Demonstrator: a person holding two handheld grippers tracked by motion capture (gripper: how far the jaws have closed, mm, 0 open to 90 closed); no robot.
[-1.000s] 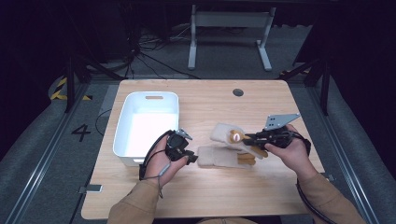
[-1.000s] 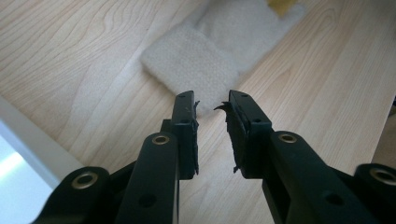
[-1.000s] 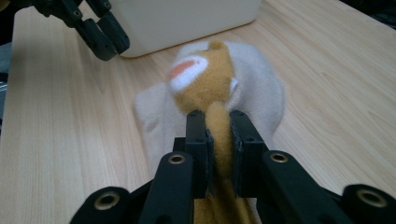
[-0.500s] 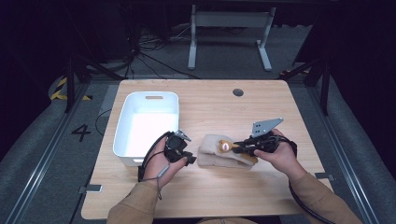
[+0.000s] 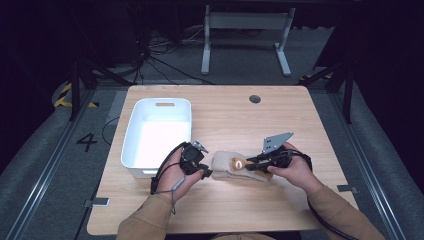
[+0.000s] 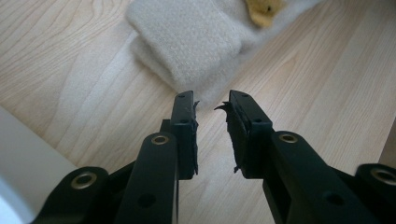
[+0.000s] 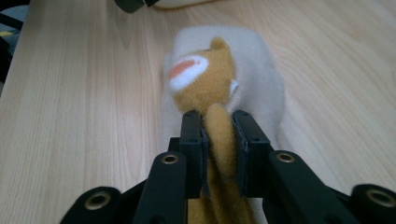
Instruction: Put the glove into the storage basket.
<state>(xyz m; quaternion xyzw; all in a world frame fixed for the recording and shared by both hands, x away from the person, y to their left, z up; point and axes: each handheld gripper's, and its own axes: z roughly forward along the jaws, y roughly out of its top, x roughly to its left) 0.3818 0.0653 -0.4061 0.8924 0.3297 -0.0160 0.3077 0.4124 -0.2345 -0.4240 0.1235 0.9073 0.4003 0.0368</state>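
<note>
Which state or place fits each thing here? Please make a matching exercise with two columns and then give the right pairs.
Things:
1. white bin
2. cream cloth
3. tan plush toy
4. left gripper

States or places:
A. between the jaws of the right gripper
B. jaws apart, nothing between them
C. at the left part of the table
D. lying flat under the toy

Pairs: 1-C, 2-D, 3-A, 4-B

The brown plush toy (image 7: 205, 88) is blurred, its lower end hidden between gripper jaws.
</note>
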